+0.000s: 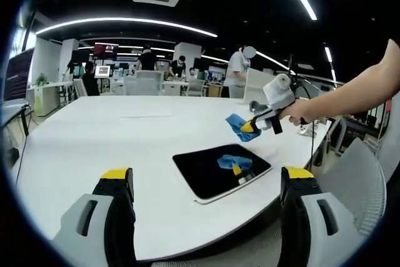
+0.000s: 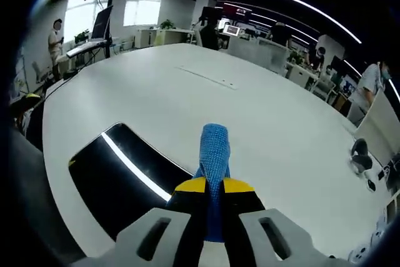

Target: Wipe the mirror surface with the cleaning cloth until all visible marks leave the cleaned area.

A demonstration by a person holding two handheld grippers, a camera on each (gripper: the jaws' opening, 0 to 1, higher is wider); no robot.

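In the left gripper view, the left tongs hang spread wide and empty over the white worktop. The mirror lies flat near the worktop's edge. Above its far side, an outstretched arm holds the right tongs, closed on the blue cleaning cloth.

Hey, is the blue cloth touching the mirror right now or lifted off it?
Lifted off. The right gripper holds the blue cloth above the white table, beyond the mirror, which shows its reflection.
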